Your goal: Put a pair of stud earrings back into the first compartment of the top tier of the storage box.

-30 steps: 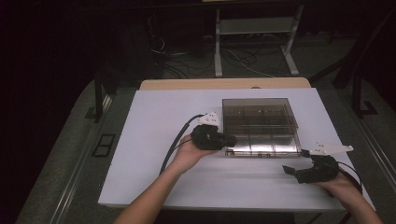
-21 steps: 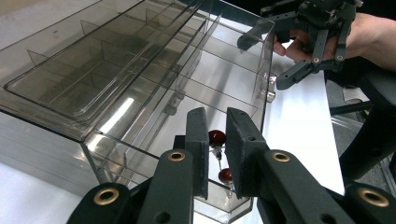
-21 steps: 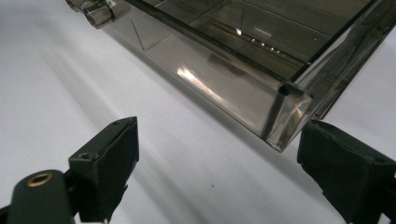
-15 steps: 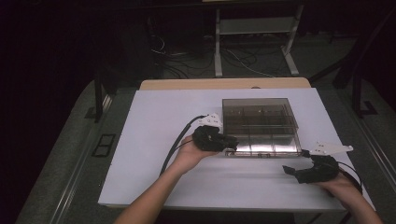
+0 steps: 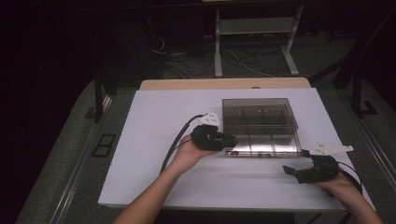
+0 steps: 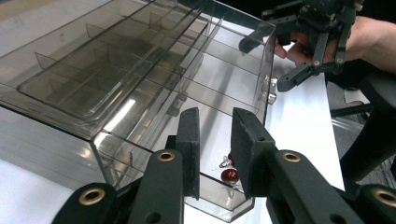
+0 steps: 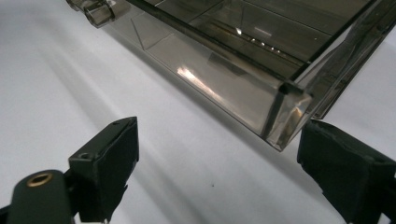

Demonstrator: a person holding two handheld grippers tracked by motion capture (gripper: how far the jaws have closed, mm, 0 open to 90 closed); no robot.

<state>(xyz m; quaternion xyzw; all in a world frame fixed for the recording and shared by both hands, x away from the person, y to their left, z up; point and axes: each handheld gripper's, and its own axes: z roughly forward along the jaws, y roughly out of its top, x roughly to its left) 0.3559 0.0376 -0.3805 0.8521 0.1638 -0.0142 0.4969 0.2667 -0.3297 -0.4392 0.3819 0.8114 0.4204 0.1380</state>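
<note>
A clear smoky plastic compartment box lies on the white table. My left gripper is at the box's front left corner. In the left gripper view its jaws have just been opening and stand a narrow gap apart, with nothing pressed between them. Below them, small red beads lie in the front compartment of the box. My right gripper hovers wide open off the front right corner, also seen from the left gripper. Its jaws flank the box's corner without touching it.
A wooden board lies along the table's far edge. Beyond it a metal stand and cables sit on the floor. A latch sticks out of the box's front wall. Bare white table lies in front of the box.
</note>
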